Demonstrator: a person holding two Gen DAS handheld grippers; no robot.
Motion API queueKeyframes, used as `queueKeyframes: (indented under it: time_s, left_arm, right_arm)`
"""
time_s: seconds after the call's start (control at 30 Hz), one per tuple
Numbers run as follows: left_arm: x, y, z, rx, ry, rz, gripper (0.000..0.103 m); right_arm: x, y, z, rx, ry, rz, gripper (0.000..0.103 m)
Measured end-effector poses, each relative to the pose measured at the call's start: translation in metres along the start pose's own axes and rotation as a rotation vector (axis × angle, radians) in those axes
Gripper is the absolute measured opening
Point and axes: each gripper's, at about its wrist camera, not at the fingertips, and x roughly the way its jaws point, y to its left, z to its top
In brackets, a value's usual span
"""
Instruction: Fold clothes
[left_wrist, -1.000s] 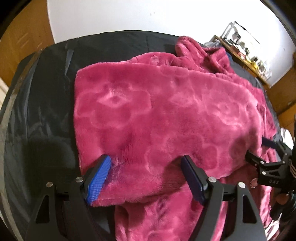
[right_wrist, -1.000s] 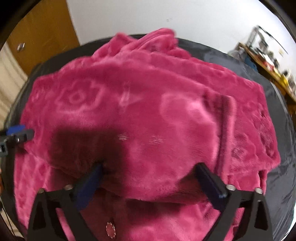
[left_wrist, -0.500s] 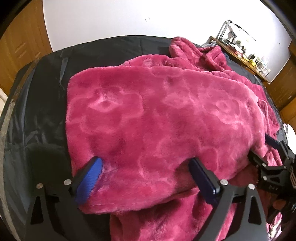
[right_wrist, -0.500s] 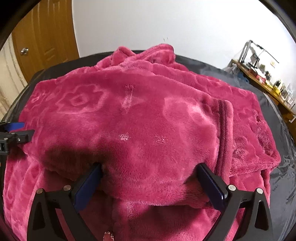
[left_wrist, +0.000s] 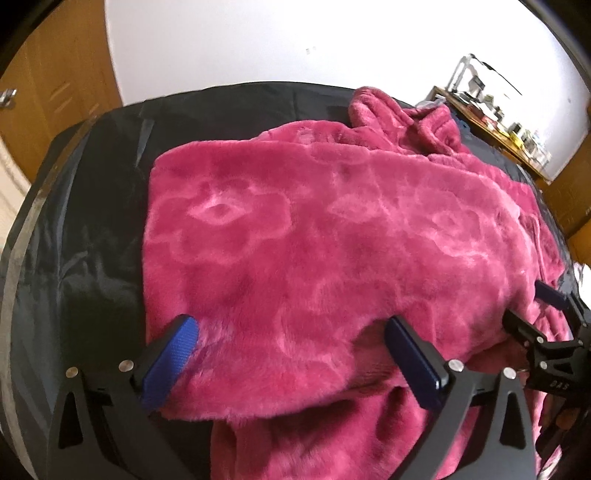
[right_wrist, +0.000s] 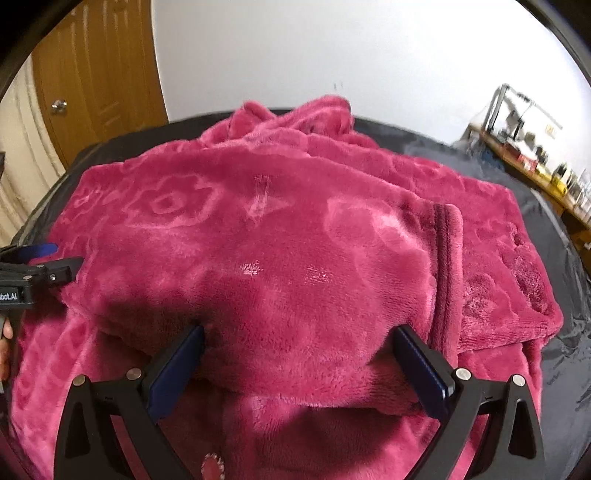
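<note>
1. Left gripper (left_wrist: 291, 354): black fingers (left_wrist: 168, 363) with blue, dimpled pads, spread wide. The near hem of the robe (left_wrist: 332, 240) bulges up between them and meets the inner faces of both pads; nothing is pinched.
2. Right gripper (right_wrist: 299, 365): the same build, jaws equally wide apart. A thick folded edge of the robe fills the gap between the pads, loose, not clamped.
3. Robe: deep pink plush fleece with a paler embossed floral and diamond pattern; the nap is shiny where pressed. A ribbed cuff or band (right_wrist: 445, 258) runs down the fold in the right wrist view. A round pink button (right_wrist: 211, 466) shows at the bottom edge, on the lower layer.
4. The robe lies on a black, glossy, creased cover (left_wrist: 92, 229) over a rounded table. The upper layer is folded over a lower one that hangs toward the cameras; a rumpled collar or hood (left_wrist: 391, 114) is heaped at the far side.
5. Pose: both grippers are held low at the near hem, pointing across the table, side by side. Each shows in the other's view, at the frame edge.
6. Part of a hand (right_wrist: 4, 347) shows below the left gripper at the left edge of the right view.
7. Background: white wall, wooden door (right_wrist: 92, 74), cluttered bench (right_wrist: 535, 162) at right.
</note>
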Motion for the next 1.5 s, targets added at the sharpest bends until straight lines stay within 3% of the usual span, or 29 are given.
queueKeyframes:
  time_s: [0.23, 0.37, 0.57, 0.73, 0.93, 1.1, 1.2, 1.33, 1.5]
  left_arm:
    - [-0.042, -0.004, -0.034, -0.062, 0.015, 0.020, 0.102]
    - [-0.062, -0.015, -0.077, -0.077, 0.042, 0.029, 0.102]
    - [-0.086, -0.040, -0.151, -0.053, 0.077, 0.062, 0.102]
    - [-0.092, -0.055, -0.201, -0.057, 0.092, 0.111, 0.102]
    - [-0.084, -0.070, -0.226, 0.051, 0.033, 0.193, 0.102]
    - [-0.089, -0.071, -0.227, 0.016, 0.041, 0.196, 0.102]
    - [-0.101, -0.079, -0.231, 0.003, 0.037, 0.147, 0.102]
    - [-0.113, -0.100, -0.237, 0.051, 0.036, 0.097, 0.102]
    - [-0.114, -0.126, -0.246, 0.120, 0.076, 0.032, 0.102]
  right_arm:
    - [-0.045, -0.035, -0.011, 0.087, 0.035, 0.054, 0.102]
    - [-0.075, -0.056, -0.048, 0.074, 0.055, 0.102, 0.102]
    - [-0.117, -0.076, -0.126, -0.026, 0.090, 0.092, 0.102]
    - [-0.129, -0.090, -0.171, -0.040, 0.125, 0.115, 0.102]
    - [-0.122, -0.082, -0.200, -0.135, 0.151, 0.077, 0.102]
    - [-0.117, -0.081, -0.211, -0.169, 0.133, 0.066, 0.102]
    - [-0.126, -0.081, -0.212, -0.180, 0.125, 0.081, 0.102]
    - [-0.160, -0.077, -0.223, -0.209, 0.060, 0.181, 0.102]
    - [-0.173, -0.059, -0.245, -0.246, 0.080, 0.234, 0.102]
